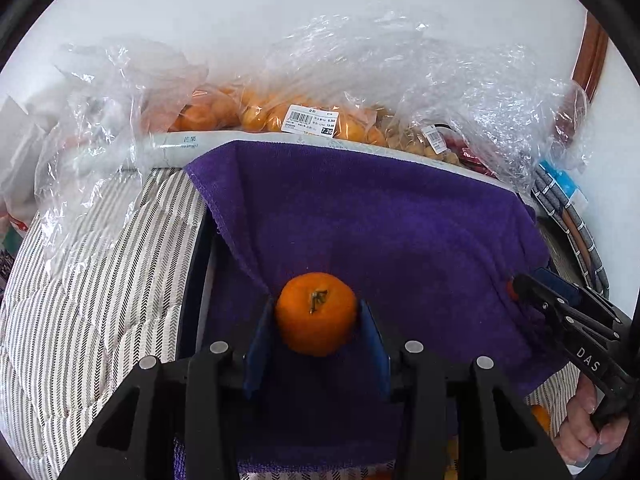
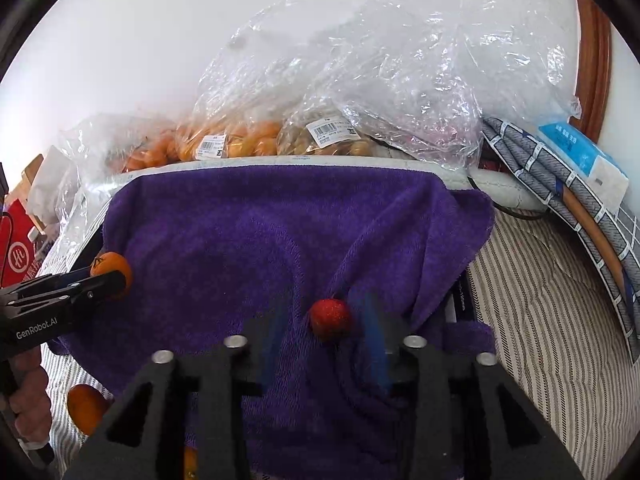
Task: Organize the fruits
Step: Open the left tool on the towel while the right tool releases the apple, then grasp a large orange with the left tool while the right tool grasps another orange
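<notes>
My left gripper (image 1: 316,316) is shut on an orange mandarin (image 1: 315,313), stem facing me, held over a purple towel (image 1: 380,220). It shows in the right wrist view (image 2: 114,280) with the mandarin (image 2: 110,265) at the towel's left edge. My right gripper (image 2: 325,320) stands open over the purple towel (image 2: 260,240), its blue pads blurred on either side of a small red fruit (image 2: 330,319), with a gap on each side. In the left wrist view the right gripper (image 1: 516,286) is at the towel's right edge with a bit of red at its tip.
Clear plastic bags (image 2: 360,80) of oranges (image 1: 256,116) and small brownish fruits (image 2: 320,140) lie behind the towel on a white box rim (image 1: 180,146). A striped quilt (image 1: 100,280) lies around. Loose mandarins (image 2: 86,408) sit near the front. Folded cloth and a blue pack (image 2: 580,160) lie right.
</notes>
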A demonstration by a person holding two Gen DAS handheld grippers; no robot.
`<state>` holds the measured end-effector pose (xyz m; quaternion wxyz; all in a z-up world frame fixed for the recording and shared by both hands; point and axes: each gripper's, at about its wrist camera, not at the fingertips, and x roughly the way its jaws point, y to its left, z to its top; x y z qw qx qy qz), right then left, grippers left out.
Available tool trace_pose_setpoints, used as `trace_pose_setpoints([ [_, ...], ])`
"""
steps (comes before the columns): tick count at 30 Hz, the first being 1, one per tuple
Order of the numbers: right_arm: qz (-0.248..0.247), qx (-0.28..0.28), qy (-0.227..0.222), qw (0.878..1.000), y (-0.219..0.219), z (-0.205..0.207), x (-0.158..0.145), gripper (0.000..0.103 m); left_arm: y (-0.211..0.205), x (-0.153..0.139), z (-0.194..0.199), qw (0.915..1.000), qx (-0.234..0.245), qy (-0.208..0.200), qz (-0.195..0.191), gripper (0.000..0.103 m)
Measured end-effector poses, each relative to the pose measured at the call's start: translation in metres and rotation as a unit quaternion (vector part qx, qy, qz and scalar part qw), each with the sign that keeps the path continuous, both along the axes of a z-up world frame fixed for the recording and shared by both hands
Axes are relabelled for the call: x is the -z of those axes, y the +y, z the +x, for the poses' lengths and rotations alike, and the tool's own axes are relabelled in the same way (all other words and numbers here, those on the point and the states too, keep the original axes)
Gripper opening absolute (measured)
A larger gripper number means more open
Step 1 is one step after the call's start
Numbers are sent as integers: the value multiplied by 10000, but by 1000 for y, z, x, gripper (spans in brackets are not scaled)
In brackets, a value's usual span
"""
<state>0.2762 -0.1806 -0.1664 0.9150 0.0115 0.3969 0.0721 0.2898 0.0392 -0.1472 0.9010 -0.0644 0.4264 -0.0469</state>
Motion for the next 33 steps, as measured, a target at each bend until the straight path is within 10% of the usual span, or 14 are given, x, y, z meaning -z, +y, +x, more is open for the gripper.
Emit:
trace_pose_setpoints([
  [18,-320,525,-826,9947,2,-59,-51,62,-1,-41,-28,9961,-324,-680,458,55],
  [33,87,-24,101,9999,11,-132,-10,59,33,-46,-113,9990,-288,-289,162,55],
])
